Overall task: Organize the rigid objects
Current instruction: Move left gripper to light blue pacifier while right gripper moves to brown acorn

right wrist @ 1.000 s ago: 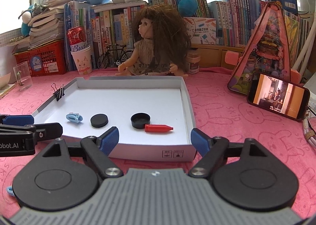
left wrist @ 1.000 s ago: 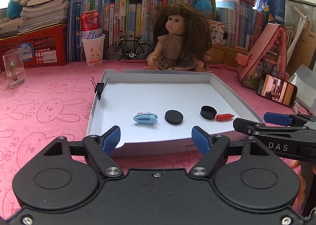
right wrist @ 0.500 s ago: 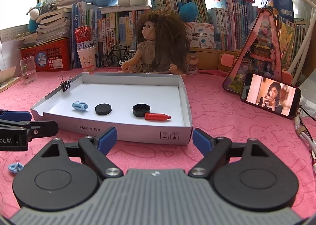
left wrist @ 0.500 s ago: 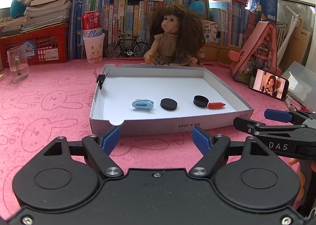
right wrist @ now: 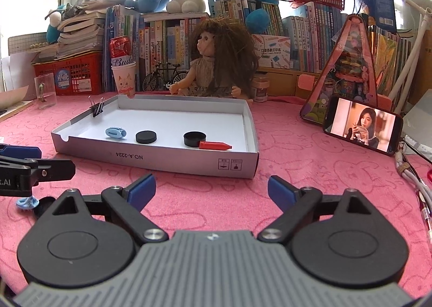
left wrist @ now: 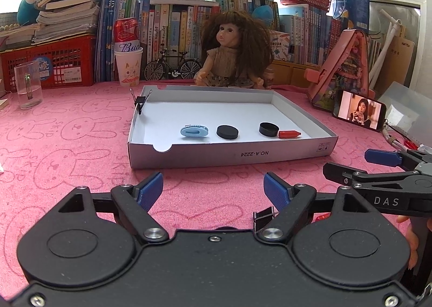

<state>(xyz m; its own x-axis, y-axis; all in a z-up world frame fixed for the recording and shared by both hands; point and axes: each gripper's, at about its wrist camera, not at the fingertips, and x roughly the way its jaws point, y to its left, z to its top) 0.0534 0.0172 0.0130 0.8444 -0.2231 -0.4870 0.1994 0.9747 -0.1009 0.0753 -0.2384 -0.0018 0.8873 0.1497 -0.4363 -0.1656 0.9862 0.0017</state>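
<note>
A shallow white cardboard tray (left wrist: 229, 156) (right wrist: 162, 157) lies on the pink cloth. Inside it are a light blue clip (left wrist: 193, 131) (right wrist: 115, 133), a black disc (left wrist: 227, 132) (right wrist: 146, 136), a black cap (left wrist: 268, 129) (right wrist: 194, 139) and a red crayon (left wrist: 289, 134) (right wrist: 215, 145). A black binder clip (left wrist: 140, 102) (right wrist: 97, 110) grips the tray's left wall. My left gripper (left wrist: 213, 189) is open and empty, short of the tray's front wall. My right gripper (right wrist: 212, 189) is open and empty, also in front of the tray. Another binder clip (left wrist: 264, 216) lies by the left gripper's right finger. A small blue clip (right wrist: 26, 202) lies on the cloth.
A doll (left wrist: 235, 50) sits behind the tray before a row of books. A paper cup with a can (left wrist: 128, 64), a glass mug (left wrist: 27, 85) and a red basket (left wrist: 54, 61) stand at the back left. A phone (right wrist: 361, 126) leans at the right beside cables (right wrist: 410, 174).
Both grippers have drawn back from the tray toward the near side and stay open. The tray's contents have not moved.
</note>
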